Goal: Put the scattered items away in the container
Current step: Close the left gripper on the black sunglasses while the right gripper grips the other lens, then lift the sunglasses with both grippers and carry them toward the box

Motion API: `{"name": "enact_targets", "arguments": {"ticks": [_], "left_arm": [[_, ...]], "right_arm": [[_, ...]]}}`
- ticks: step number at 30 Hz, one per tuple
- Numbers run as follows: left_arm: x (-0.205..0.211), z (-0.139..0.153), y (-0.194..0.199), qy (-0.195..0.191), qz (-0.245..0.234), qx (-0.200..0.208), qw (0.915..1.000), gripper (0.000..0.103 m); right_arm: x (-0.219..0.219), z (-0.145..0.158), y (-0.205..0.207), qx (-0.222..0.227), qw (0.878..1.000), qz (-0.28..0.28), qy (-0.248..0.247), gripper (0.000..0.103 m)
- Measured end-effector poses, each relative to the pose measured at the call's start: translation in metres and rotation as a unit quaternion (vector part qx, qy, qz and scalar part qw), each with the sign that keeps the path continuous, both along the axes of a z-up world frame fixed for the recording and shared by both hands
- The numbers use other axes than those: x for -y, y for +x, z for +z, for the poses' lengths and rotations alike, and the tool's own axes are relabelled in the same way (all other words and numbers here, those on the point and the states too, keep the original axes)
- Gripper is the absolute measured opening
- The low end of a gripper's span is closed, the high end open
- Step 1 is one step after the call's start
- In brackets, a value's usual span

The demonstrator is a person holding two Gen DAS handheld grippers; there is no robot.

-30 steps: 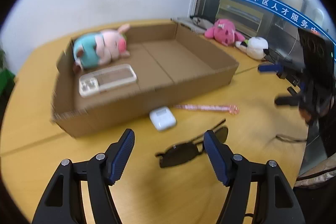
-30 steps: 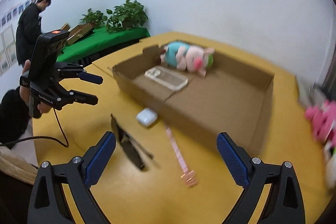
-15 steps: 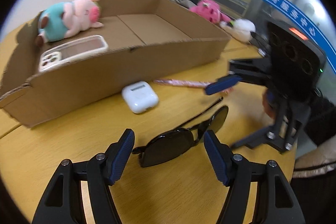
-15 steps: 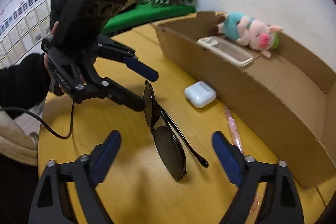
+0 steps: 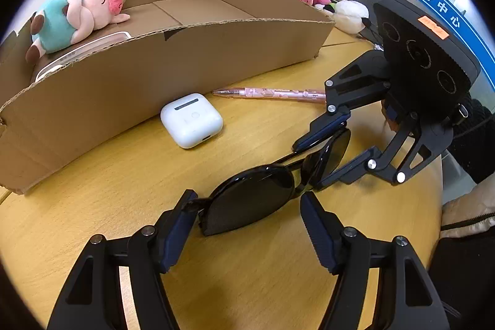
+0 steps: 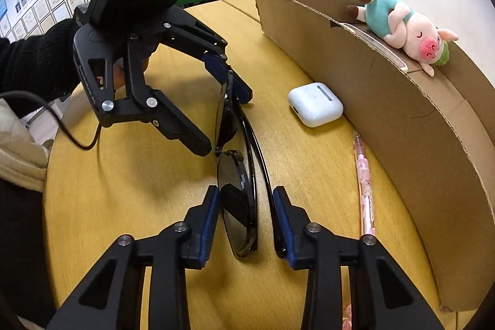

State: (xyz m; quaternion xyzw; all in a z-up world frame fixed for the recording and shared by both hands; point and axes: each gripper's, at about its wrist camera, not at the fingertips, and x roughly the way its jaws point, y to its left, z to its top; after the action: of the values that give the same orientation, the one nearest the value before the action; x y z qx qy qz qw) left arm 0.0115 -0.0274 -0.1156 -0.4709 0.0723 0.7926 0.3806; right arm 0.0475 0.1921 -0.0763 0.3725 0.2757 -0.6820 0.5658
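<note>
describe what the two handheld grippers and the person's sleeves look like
Both grippers, left gripper and right gripper, are matte black linkage frames with silver rivets and dark blue ribbed pads on the jaws. Each carries a black housing with three round lenses and an orange sticker. A black cable trails from the left one. The person wears a black knit sleeve over cream fabric.

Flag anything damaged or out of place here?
The cardboard box has a ragged, torn front rim and a notch. Sunglasses, white earbud case and pink pen lie loose on the table outside it. Nothing spilled.
</note>
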Motion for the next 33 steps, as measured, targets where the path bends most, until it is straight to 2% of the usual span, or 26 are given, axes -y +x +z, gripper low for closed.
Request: {"name": "enact_targets", "arguments": {"ticks": [6,12,15,17,18,19,25,28,31,33], "left_arm": [[0.002,0.003,0.000,0.004,-0.020,-0.002,0.9998,0.068],[-0.014,-0.001,0.015,-0.015,-0.100,0.000,0.9949,0.068],[-0.017,-0.002,0.020,-0.023,-0.117,-0.007,0.9928,0.066],[-0.016,-0.002,0.019,-0.021,-0.116,-0.004,0.9931,0.057],[-0.015,-0.002,0.020,-0.022,-0.115,-0.004,0.9931,0.041],[-0.015,-0.003,0.020,-0.026,-0.112,-0.008,0.9933,0.035],[-0.012,-0.004,0.025,-0.032,-0.112,-0.010,0.9931,0.035],[-0.012,-0.005,0.027,-0.036,-0.116,-0.012,0.9926,0.035],[-0.012,-0.005,0.030,-0.041,-0.121,-0.013,0.9917,0.035],[-0.012,-0.005,0.033,-0.046,-0.124,-0.016,0.9912,0.035]], "right_arm": [[-0.007,0.001,0.009,-0.015,0.999,0.037,0.013,0.033],[-0.013,0.002,0.012,-0.027,0.997,0.068,0.032,0.031],[-0.015,0.002,0.016,-0.038,0.995,0.080,0.041,0.030],[-0.017,0.002,0.017,-0.041,0.994,0.087,0.047,0.030],[-0.017,0.002,0.016,-0.043,0.994,0.089,0.049,0.030],[-0.017,0.002,0.016,-0.043,0.994,0.091,0.052,0.030],[-0.018,0.000,0.009,-0.027,0.993,0.097,0.069,0.043],[-0.022,0.000,0.006,-0.021,0.991,0.107,0.079,0.043],[-0.022,0.001,0.006,-0.021,0.988,0.126,0.090,0.032],[-0.021,0.002,0.007,-0.029,0.985,0.137,0.100,0.030]]}}
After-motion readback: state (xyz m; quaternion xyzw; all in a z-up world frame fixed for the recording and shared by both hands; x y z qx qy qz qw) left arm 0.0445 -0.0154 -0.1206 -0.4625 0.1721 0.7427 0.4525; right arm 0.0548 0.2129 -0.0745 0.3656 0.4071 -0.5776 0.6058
